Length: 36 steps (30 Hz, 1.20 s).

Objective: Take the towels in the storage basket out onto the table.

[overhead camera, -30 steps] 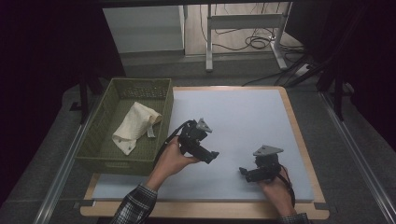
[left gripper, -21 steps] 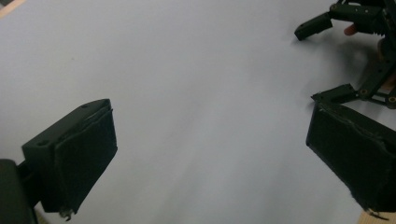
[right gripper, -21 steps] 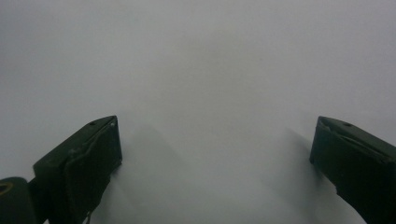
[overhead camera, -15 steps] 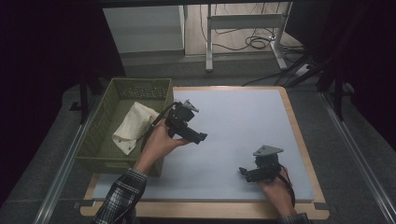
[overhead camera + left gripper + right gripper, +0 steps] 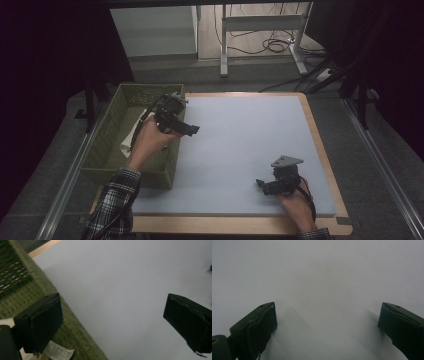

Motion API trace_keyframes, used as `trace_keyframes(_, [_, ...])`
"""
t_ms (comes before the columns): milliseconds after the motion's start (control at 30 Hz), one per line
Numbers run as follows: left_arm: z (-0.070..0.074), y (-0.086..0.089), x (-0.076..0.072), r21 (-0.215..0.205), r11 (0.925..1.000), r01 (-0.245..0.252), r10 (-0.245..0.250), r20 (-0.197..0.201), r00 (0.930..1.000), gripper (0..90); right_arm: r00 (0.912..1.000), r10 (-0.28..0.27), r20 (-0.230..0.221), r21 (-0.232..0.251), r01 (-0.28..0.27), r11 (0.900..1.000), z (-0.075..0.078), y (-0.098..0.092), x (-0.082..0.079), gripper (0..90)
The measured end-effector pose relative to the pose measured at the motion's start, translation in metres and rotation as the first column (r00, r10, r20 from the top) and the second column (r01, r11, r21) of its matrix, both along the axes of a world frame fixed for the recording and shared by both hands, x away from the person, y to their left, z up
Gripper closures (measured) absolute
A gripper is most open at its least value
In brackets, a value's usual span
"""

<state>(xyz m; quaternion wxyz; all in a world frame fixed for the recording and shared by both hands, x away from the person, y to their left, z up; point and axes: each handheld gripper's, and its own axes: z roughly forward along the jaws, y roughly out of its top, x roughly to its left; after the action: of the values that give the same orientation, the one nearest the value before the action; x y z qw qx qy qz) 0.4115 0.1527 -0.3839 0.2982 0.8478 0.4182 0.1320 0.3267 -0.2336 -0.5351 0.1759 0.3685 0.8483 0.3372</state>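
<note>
Left tool (image 5: 192, 130) hangs wide open and empty at the green basket's (image 5: 107, 142) near rim, the white cloth (image 5: 134, 134) just below and beside it, likely its target. Right tool (image 5: 260, 184), equally wide open and empty, rests low over the bare surface (image 5: 240, 135), seemingly parked out of the way.

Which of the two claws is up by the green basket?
The left claw, held over the woven green basket's right rim, near the cream cloth. The right claw sits low on the pale blue mat, far from the basket.

cloth (image 5: 131, 137) in basket (image 5: 102, 150), basket left on table (image 5: 250, 145)
</note>
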Motion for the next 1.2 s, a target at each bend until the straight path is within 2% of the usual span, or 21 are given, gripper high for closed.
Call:
trace_keyframes(133, [0.001,0.013,0.005,0.001,0.9997,-0.025,0.025,0.000,0.9997,3.4,1.0000,0.000,0.000,0.001,0.000,1.000,0.000,0.000,0.000,2.3])
trace_keyframes(167, [0.002,0.022,0.008,0.000,0.9991,-0.043,0.043,-0.001,0.9991,3.5,1.0000,0.000,0.000,0.000,0.000,1.000,0.000,0.000,0.000,2.3])
trace_keyframes(367, [-0.002,0.048,0.016,0.015,0.9934,-0.114,0.114,-0.002,0.9935,3.5,1.0000,0.000,-0.001,0.001,0.000,1.000,0.000,0.000,0.000,2.2])
trace_keyframes(400, [-0.002,0.048,0.016,0.015,0.9934,-0.114,0.114,-0.002,0.9935,3.5,1.0000,0.000,-0.001,0.001,0.000,1.000,0.000,0.000,0.000,2.2])
trace_keyframes(433, [-0.005,0.058,0.018,0.017,0.9899,-0.141,0.141,-0.001,0.9900,3.5,1.0000,-0.001,-0.001,0.001,0.001,1.000,0.000,0.000,0.000,2.3])
trace_keyframes(633, [-0.018,0.083,0.028,0.027,0.9784,-0.205,0.205,-0.001,0.9788,3.6,1.0000,0.000,-0.001,0.001,0.000,1.000,0.000,0.000,0.000,2.2])
trace_keyframes(733, [-0.026,0.089,0.033,0.024,0.9755,-0.219,0.219,-0.018,0.9755,3.4,1.0000,0.000,-0.001,0.000,0.000,1.000,0.000,0.000,0.000,2.2])
trace_keyframes(800, [-0.040,0.095,0.041,0.031,0.9708,-0.238,0.239,-0.050,0.9697,3.1,1.0000,0.000,-0.001,0.000,0.000,1.000,0.000,0.000,0.000,2.2])
trace_keyframes(867, [-0.045,0.097,0.043,0.035,0.9703,-0.239,0.241,-0.055,0.9690,3.4,1.0000,0.000,-0.001,0.000,0.000,1.000,0.000,0.000,0.000,2.2])
trace_keyframes(900, [-0.054,0.101,0.048,0.033,0.9663,-0.255,0.257,-0.077,0.9633,3.4,1.0000,0.000,-0.001,0.000,0.000,1.000,0.000,0.000,0.000,2.2])
trace_keyframes(1033, [-0.073,0.105,0.057,0.063,0.9624,-0.264,0.270,-0.124,0.9547,2.5,1.0000,0.000,-0.001,0.002,0.000,1.000,0.000,0.000,0.000,2.2])
trace_keyframes(1067, [-0.073,0.105,0.057,0.063,0.9624,-0.264,0.270,-0.124,0.9547,2.5,1.0000,0.000,-0.001,0.002,0.000,1.000,0.000,0.000,0.000,2.2])
trace_keyframes(1100, [-0.081,0.107,0.062,0.076,0.9597,-0.271,0.279,-0.155,0.9476,2.5,1.0000,0.000,-0.001,0.001,0.000,1.000,0.000,0.000,0.000,2.2])
trace_keyframes(1200, [-0.090,0.109,0.068,0.108,0.9530,-0.283,0.299,-0.195,0.9340,2.7,1.0000,0.000,-0.001,0.001,0.000,1.000,0.000,0.000,0.000,2.2])
